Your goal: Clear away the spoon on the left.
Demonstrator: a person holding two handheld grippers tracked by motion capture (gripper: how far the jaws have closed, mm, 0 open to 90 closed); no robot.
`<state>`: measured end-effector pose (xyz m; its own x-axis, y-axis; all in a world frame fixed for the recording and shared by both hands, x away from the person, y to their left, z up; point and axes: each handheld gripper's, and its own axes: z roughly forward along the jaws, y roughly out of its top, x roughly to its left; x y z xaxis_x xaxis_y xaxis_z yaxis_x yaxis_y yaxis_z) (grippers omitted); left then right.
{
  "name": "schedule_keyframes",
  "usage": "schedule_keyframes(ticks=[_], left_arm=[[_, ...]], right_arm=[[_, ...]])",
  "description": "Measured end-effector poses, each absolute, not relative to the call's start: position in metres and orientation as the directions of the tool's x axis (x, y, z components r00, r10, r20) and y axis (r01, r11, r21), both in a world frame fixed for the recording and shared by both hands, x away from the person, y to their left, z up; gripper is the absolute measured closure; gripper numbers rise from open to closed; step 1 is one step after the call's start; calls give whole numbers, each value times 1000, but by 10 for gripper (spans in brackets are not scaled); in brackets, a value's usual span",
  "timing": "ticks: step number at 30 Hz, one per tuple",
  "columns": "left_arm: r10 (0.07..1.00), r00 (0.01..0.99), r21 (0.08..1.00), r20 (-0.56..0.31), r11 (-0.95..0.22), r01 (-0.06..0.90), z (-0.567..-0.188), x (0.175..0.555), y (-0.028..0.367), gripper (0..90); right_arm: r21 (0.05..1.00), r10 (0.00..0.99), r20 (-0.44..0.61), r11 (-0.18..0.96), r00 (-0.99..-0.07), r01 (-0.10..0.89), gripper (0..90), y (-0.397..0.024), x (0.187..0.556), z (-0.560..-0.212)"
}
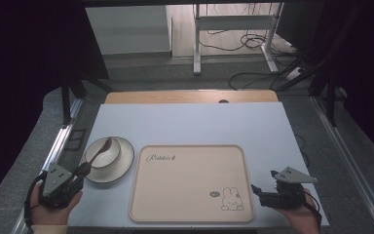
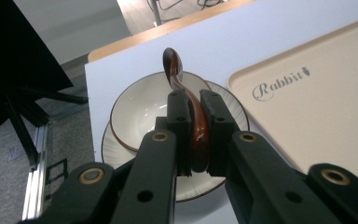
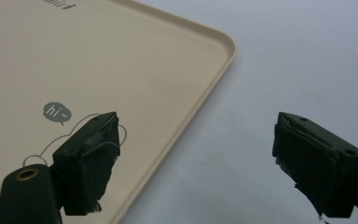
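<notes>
White table (image 1: 185,122) held a tan tray (image 1: 190,183); left of it, a bowl (image 1: 108,155) sat on a plate (image 1: 121,168). Left gripper (image 2: 193,135) pinched a brown spoon (image 2: 193,121) over the bowl; it might slip. Right gripper (image 3: 193,158) gaped wide, empty.

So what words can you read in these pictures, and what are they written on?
"Rabbit", in curly letters with a tiny mark after it, near one corner of the beige tray.
"hi~", in a small grey speech bubble printed on the same tray, beside the drawn bunny.
No other words or numbers can be read anywhere.
</notes>
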<state>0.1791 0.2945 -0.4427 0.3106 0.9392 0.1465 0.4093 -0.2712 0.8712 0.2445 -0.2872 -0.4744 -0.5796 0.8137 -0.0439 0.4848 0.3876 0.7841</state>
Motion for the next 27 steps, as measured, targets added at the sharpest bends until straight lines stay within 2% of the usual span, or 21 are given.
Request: schedule_keyframes(ticks=[27], left_arm=[[936, 318, 900, 149, -262, 348, -432, 174, 287, 844]], right_arm=[[784, 814, -48, 390, -579, 483, 147, -287, 244, -475]])
